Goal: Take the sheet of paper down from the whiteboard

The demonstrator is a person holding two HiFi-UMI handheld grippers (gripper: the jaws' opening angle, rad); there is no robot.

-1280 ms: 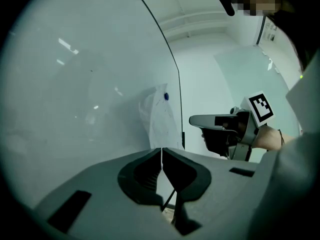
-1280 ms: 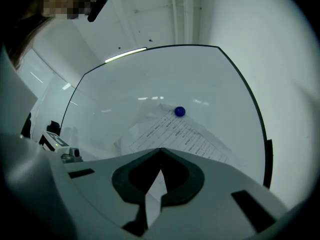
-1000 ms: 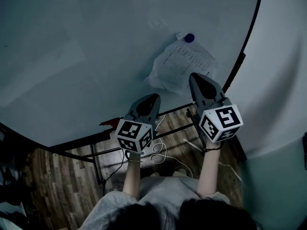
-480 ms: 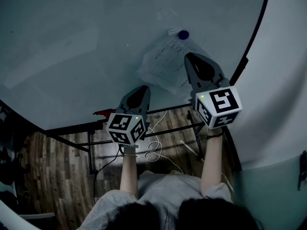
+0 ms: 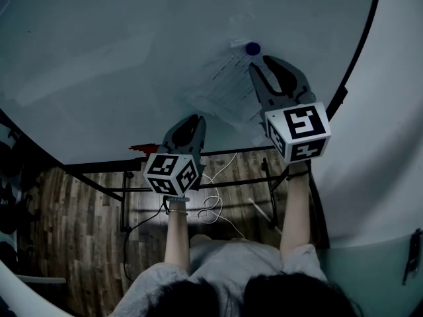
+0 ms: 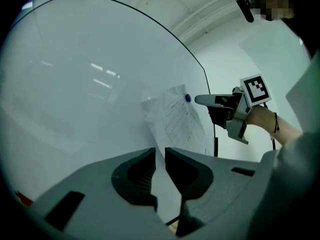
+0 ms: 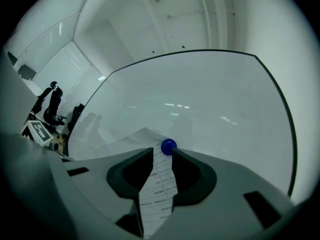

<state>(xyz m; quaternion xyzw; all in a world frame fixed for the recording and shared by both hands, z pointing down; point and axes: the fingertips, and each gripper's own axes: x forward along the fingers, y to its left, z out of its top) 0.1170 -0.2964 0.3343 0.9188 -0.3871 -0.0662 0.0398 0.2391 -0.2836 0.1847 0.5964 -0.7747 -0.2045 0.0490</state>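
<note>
Whiteboard (image 5: 132, 58) up, paper (image 5: 225, 88) hanging on it under the blue magnet (image 5: 252, 47). Right gripper (image 7: 162, 153) is at the magnet, jaws just opening, magnet at their mouth, not gripped. Left gripper (image 6: 160, 151) sits below-left of the magnet, jaws barely apart, empty.

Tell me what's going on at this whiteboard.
A person faces the whiteboard with a claw in each hand. The right claw, its jaws just opening and gripping nothing, is lined up at the blue magnet pinning the sheet of paper. The left claw hangs lower, slightly open, empty. The sheet is not yet down.
</note>
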